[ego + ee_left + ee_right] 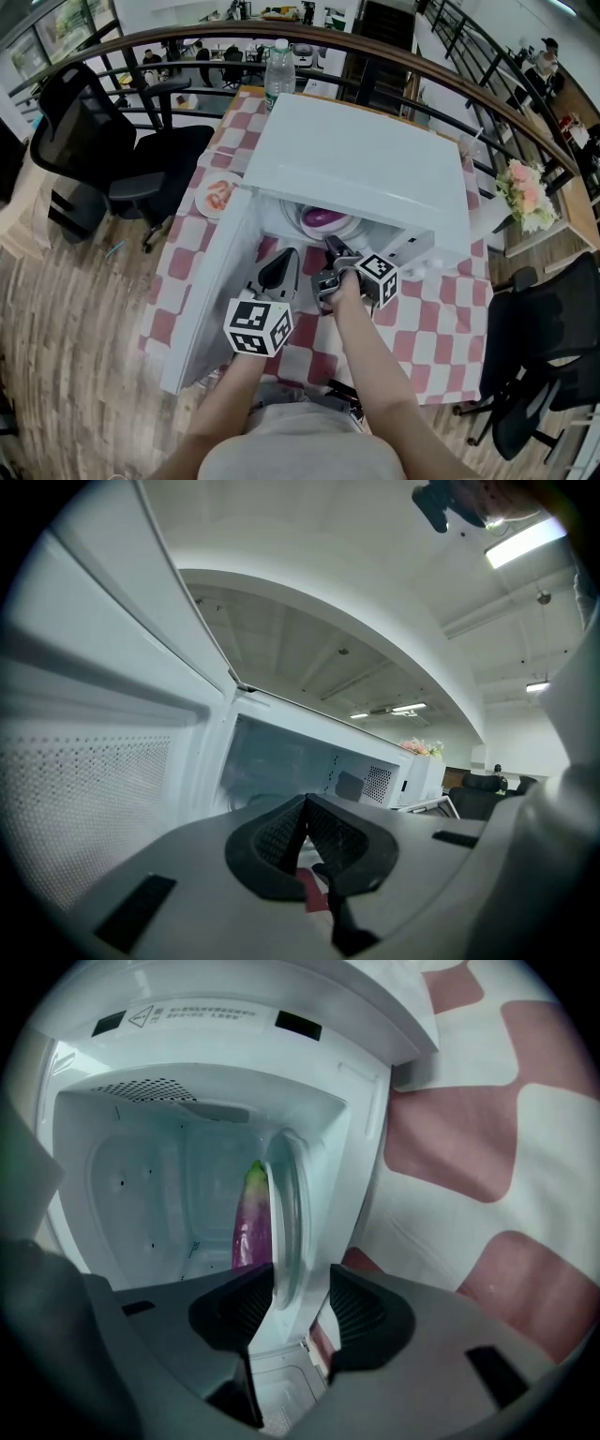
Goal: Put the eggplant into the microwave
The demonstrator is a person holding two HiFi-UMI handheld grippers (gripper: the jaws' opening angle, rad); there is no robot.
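The white microwave (366,159) stands on the checkered table with its door (211,291) swung open to the left. Inside, the purple eggplant (323,218) lies on a round plate (298,217). My right gripper (333,251) is at the mouth of the cavity. In the right gripper view the eggplant (249,1227) with its green tip rests on the plate (286,1213). The plate's rim runs between the jaws of the right gripper (300,1302), which stand open with a gap on the right side. My left gripper (281,267) hovers by the door, and its pads (281,832) meet with nothing between them.
A small plate of food (221,195) sits on the tablecloth (441,319) left of the microwave, and a water bottle (278,66) stands behind it. Black office chairs (112,141) (544,356) flank the table. Flowers (525,192) are at the right, with a curved railing beyond.
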